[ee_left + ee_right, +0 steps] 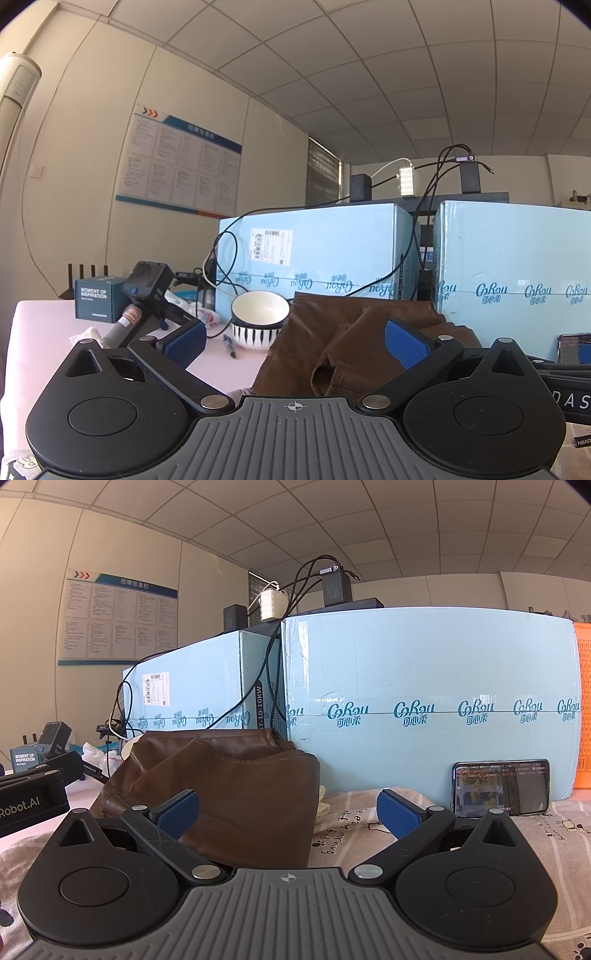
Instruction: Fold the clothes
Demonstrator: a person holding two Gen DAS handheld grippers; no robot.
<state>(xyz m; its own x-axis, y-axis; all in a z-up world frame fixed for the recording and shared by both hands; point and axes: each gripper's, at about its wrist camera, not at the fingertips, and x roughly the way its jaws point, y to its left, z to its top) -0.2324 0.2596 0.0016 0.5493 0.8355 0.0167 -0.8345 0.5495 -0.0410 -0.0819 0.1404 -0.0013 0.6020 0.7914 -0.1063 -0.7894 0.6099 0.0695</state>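
Observation:
A brown leather-like garment (332, 343) lies bunched on the table just ahead of my left gripper (295, 341), which is open with nothing between its blue pads. In the right wrist view the same garment (236, 786) sits folded over in a heap, left of centre. My right gripper (288, 812) is open as well, its left pad in front of the garment's near edge and its right pad over a printed cloth (369, 823). The other gripper's black body (33, 797) shows at the left edge.
Two pale blue cartons (424, 709) wall off the back, with chargers and cables (436, 177) on top. A striped bowl (258, 317), a pen (229, 345), a dark box (96, 299) and a handheld camera (147, 291) sit left. A phone (502, 788) leans on the right carton.

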